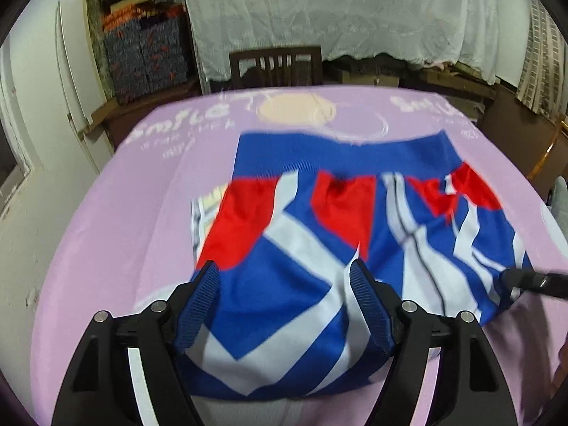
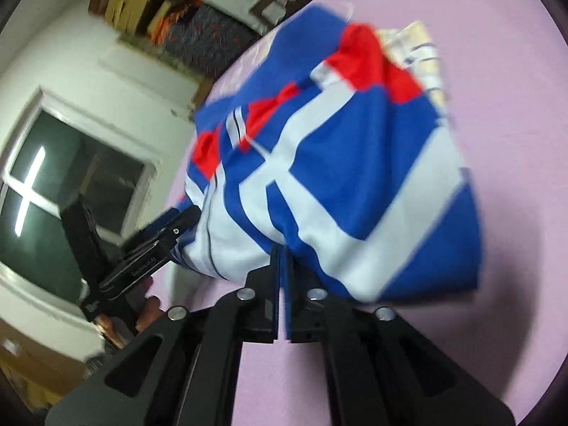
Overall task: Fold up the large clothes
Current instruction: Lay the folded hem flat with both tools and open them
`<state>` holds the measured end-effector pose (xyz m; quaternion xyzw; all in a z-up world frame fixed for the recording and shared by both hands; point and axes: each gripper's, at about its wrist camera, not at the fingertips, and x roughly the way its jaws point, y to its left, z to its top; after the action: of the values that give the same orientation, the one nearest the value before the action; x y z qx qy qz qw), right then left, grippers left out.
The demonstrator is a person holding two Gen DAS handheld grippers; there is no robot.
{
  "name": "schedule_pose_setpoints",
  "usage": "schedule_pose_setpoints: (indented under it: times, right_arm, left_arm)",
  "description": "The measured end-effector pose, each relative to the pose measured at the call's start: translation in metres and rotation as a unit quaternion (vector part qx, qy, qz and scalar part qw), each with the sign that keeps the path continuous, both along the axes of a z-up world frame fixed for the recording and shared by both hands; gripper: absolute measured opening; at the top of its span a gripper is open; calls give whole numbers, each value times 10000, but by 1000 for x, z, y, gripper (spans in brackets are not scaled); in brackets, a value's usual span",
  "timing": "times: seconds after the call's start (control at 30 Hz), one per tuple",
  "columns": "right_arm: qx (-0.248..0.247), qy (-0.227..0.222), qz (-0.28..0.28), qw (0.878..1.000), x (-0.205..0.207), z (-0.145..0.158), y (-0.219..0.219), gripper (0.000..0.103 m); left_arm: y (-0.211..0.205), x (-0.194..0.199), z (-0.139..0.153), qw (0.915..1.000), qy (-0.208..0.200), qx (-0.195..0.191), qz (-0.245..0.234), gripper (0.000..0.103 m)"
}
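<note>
Left gripper [image 1: 284, 277]: black arms with blue ribbed pads, jaws spread apart over the near part of the garment, nothing pinched between them
Right gripper [image 2: 282, 252]: black fingers pressed together, clamped on a white edge of the garment
Garment [image 1: 319, 248]: large blue, white and red striped fabric piece with a blue ribbed band on its far side, lying bunched on the table
Table cover [image 1: 106, 230]: lilac cloth printed with white lettering
Beyond the table: dark wooden chair [image 1: 276, 65], white draped sheet [image 1: 337, 10]
</note>
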<state>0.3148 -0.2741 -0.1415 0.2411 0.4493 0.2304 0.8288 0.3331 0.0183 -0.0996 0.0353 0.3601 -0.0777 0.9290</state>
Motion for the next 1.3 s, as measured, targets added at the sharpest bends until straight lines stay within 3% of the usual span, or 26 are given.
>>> schedule_pose_setpoints:
  times: [0.1, 0.2, 0.3, 0.4, 0.47, 0.53, 0.57, 0.87, 1.03, 1.3]
  right_arm:
    - [-30, -491, -105, 9987, 2, 20, -6, 25]
    - [-14, -352, -341, 9988, 16, 13, -11, 41]
    - [33, -47, -578, 9983, 22, -6, -27, 22]
    - [-40, -102, -899, 9959, 16, -4, -41, 21]
    - [193, -119, -957, 9952, -1, -1, -52, 26]
    - [238, -191, -1029, 9942, -11, 3, -56, 47]
    - [154, -267, -1083, 9936, -21, 6, -56, 50]
    - [563, 84, -1384, 9887, -62, -3, -50, 60]
    - [491, 268, -1799, 9821, -68, -8, -53, 65]
    - [503, 368, -2212, 9732, -62, -12, -53, 65]
  left_arm:
    - [-9, 2, -5, 9998, 9, 186, -65, 76]
    - [-15, 9, -24, 9985, 235, 491, -52, 76]
    - [-13, 11, -25, 9985, 271, 471, -40, 76]
    - [-14, 4, -22, 9985, 171, 526, -27, 75]
    - [-16, -4, -16, 9988, 5, 486, -112, 75]
    - [-20, -9, -10, 9987, -115, 462, -168, 75]
    - [-22, -12, -7, 9985, -196, 480, -197, 75]
    - [-29, -23, 3, 9973, -446, 504, -277, 75]
    - [-30, -26, 3, 9972, -474, 521, -253, 75]
    - [-34, -12, -15, 9974, -100, 686, -203, 75]
